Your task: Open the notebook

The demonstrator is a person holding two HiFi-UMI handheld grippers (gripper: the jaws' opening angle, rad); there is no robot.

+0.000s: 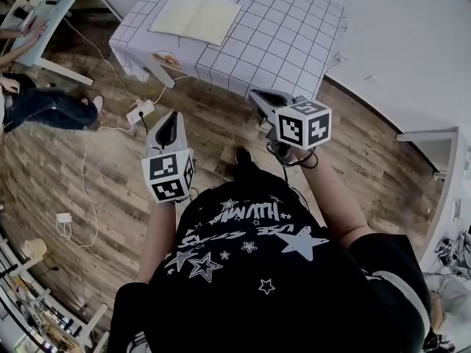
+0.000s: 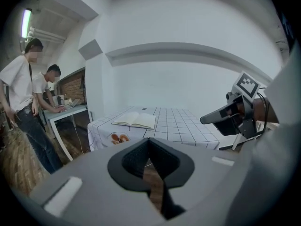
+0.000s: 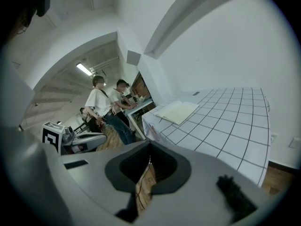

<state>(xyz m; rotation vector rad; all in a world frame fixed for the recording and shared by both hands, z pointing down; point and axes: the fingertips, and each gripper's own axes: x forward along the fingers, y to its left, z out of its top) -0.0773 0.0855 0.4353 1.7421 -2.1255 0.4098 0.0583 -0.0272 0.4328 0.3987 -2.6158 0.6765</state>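
The notebook (image 1: 195,17) lies open, its cream pages up, on the table (image 1: 287,50) with a white grid-patterned cloth. It also shows in the left gripper view (image 2: 135,120) and in the right gripper view (image 3: 178,111). Both grippers hang over the wooden floor, well short of the table and pointing toward it. My left gripper (image 1: 171,120) (image 2: 149,142) is shut with nothing held. My right gripper (image 1: 259,98) (image 3: 149,145) is also shut and empty, a little closer to the table's near edge.
A power strip (image 1: 138,111) with a white cable lies on the floor by the table's left corner. Two people (image 2: 21,107) stand at a side desk (image 1: 44,20) to the left. A white wall (image 1: 412,57) runs on the right.
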